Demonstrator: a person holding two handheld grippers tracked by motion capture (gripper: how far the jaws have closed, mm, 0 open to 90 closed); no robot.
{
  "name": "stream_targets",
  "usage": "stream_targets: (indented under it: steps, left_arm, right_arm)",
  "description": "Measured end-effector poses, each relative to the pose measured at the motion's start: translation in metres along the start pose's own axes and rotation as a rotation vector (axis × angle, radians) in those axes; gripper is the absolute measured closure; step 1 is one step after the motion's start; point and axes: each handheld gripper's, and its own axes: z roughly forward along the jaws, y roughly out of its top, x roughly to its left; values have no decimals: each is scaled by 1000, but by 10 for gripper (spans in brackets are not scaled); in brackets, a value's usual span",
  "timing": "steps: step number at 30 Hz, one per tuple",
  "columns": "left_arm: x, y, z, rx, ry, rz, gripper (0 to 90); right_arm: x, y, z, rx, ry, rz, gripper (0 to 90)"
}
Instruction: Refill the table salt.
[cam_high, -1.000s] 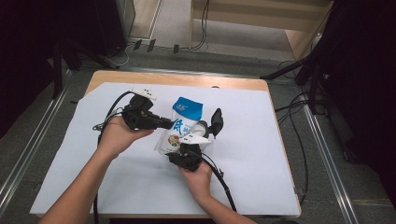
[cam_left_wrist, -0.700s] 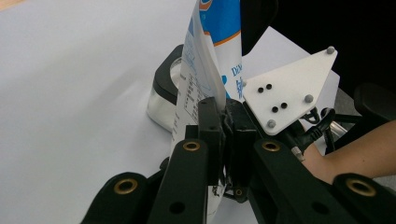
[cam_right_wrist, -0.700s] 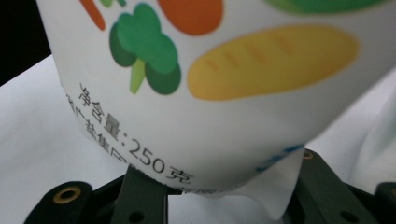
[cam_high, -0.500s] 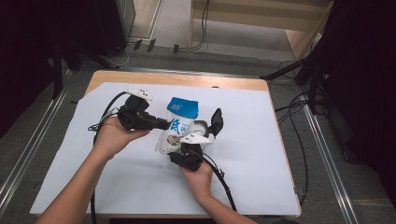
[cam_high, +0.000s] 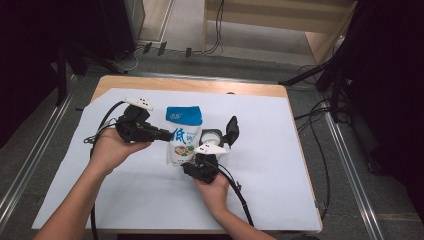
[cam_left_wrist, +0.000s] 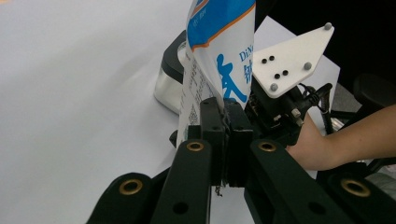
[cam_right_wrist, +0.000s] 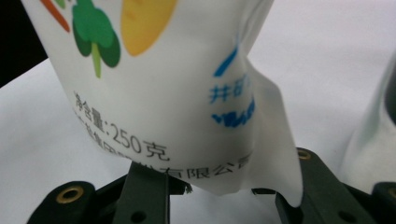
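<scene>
Pouch top cut off by frame edge

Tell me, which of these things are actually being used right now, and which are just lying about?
In use:
- white plastic pouch with blue top and vegetable pictures
- left tool, pinching the pouch's edge
- right tool, holding the pouch's bottom

Lying about:
- small round metal container with open black lid
- white sheet covering the wooden table

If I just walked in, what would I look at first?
You'd spot the white and blue pouch standing in the middle of the white sheet, held between two black grippers. The left gripper pinches its side edge from the left, and the right gripper holds its bottom end from the near side. Right behind the pouch sits a small shiny jar with its black lid flipped up.
</scene>
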Motion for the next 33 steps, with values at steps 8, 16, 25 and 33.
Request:
stream_targets:
  steps: [8, 16, 25, 33]
  left_arm:
    - [-2, 1, 1, -29, -14, 7, 900]
    - [-4, 1, -2, -58, -23, 6, 900]
    - [5, -4, -23, -137, 6, -18, 900]
    - [23, -16, -39, -172, 87, -58, 900]
  right_arm:
    - [1, 0, -1, 9, 3, -14, 666]
    - [5, 1, -1, 20, 30, -20, 651]
    - [10, 3, -11, 48, 63, -39, 639]
    - [8, 5, -38, 73, 72, -74, 614]
